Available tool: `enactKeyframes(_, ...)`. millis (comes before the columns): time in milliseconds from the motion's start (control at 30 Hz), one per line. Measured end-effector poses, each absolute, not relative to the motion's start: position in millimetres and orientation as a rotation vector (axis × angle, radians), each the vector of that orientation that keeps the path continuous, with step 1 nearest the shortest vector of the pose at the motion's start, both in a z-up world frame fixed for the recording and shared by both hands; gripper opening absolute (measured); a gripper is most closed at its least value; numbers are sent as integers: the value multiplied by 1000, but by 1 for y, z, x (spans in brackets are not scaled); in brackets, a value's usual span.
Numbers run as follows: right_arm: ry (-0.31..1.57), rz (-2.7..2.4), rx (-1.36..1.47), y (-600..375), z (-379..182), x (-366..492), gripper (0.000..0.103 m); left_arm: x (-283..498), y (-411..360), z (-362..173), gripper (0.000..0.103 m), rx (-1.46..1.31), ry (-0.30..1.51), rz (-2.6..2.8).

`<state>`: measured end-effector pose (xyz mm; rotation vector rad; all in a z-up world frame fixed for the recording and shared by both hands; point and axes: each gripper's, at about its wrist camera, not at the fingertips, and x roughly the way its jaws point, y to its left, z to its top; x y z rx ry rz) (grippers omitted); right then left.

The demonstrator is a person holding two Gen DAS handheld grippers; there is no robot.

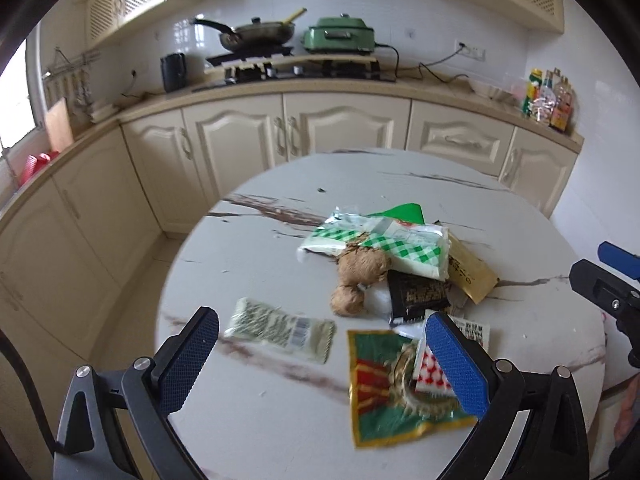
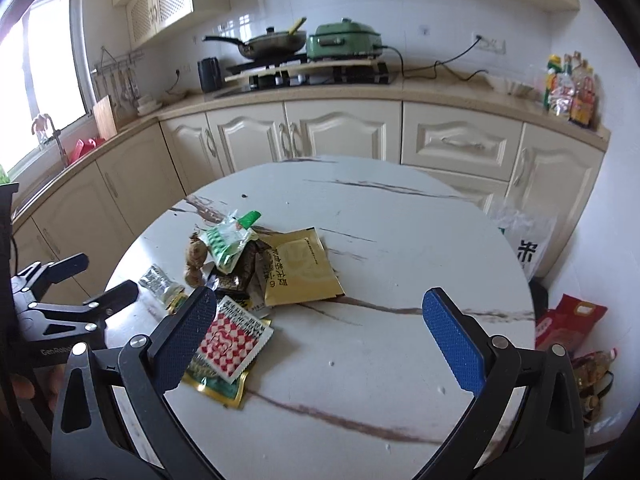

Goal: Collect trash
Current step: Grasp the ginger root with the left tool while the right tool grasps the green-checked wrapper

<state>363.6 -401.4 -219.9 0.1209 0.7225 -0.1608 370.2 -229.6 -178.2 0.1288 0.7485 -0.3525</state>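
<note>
A heap of trash lies on the round marble table (image 2: 400, 240). In the left wrist view I see a silver-green sachet (image 1: 280, 330), a green-red-gold wrapper (image 1: 384, 396), a red-white checked packet (image 1: 430, 374), a ginger root (image 1: 358, 276), a black packet (image 1: 418, 292), a gold packet (image 1: 468, 270) and a green-white checked bag (image 1: 380, 240). My left gripper (image 1: 326, 360) is open, hovering over the sachet and wrapper. My right gripper (image 2: 320, 340) is open above bare tabletop, its left finger beside the red-white packet (image 2: 230, 340). The gold packet (image 2: 304, 272) lies ahead of it.
A white plastic bag (image 2: 524, 240) hangs past the table's right edge, and a red bag (image 2: 568, 324) sits on the floor below. Cream cabinets (image 1: 240, 144) and a counter with a pan (image 1: 256, 34) and a green cooker (image 1: 340, 36) stand behind. A hand (image 2: 24, 388) holds the left gripper.
</note>
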Motion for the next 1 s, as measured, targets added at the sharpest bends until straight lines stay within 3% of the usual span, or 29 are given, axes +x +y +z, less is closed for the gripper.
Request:
enactKeyframes(367, 791, -123, 148, -417, -244, 416, 103, 454, -254, -220, 84, 85, 831, -414)
enactKeyframes(467, 800, -122, 146, -417, -248, 423, 103, 476, -260, -230, 65, 64, 846, -455)
enactKeyframes(533, 805, -118, 144, -416, -249, 427, 103, 487, -261, -234, 37, 37, 847, -493)
enactKeyframes(633, 816, -114, 136, -411, -252, 432, 103, 498, -258, -238, 32, 32, 845, -530)
enactKeyframes(1000, 825, -78, 84, -381, -244, 455, 103, 460, -213, -213, 32, 16, 743, -476)
